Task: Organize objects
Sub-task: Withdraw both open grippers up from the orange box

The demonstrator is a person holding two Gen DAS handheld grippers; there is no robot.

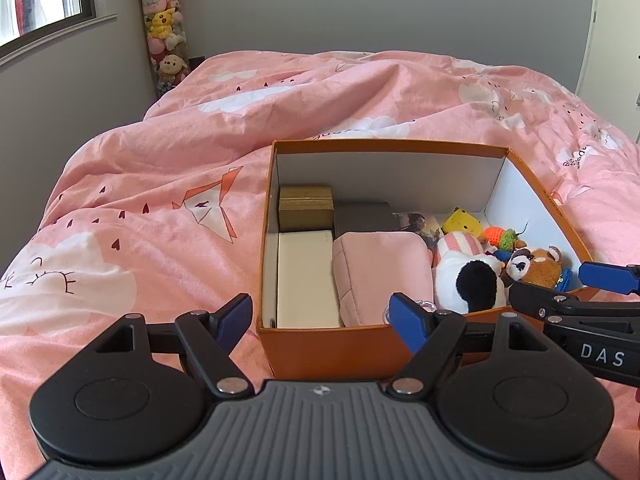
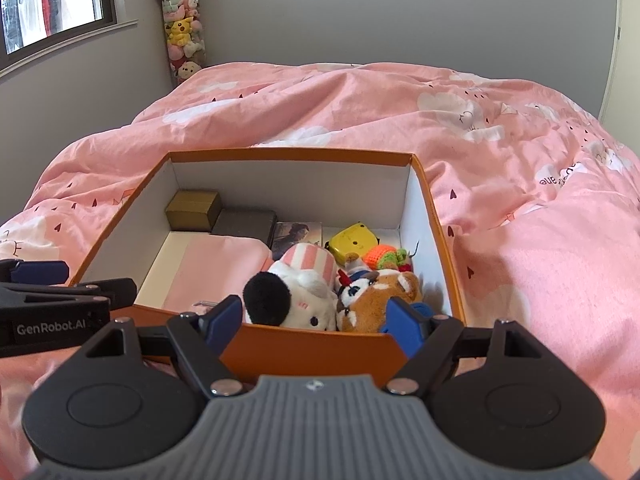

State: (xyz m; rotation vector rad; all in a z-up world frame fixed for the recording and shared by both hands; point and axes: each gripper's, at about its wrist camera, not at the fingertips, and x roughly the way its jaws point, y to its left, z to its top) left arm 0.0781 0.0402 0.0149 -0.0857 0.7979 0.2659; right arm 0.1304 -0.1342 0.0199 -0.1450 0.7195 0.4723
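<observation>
Orange box (image 1: 320,344) sits on pink bedding (image 1: 160,200); left claw (image 1: 324,316) and right claw (image 2: 316,320) both wide, empty.

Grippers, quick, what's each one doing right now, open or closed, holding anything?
Left gripper: open, holding nothing, at the near wall of the orange box.
Right gripper: open, holding nothing, at the box's near wall by the plush toys.

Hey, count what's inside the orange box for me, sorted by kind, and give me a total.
Small boxes: 3, gold box, dark box, cream box
Pouch: 1, pink pouch
Card: 1, picture card
Soft toys: 5, cow toy, brown toy, striped toy, yellow toy, crochet toy
Total: 10 in view
</observation>
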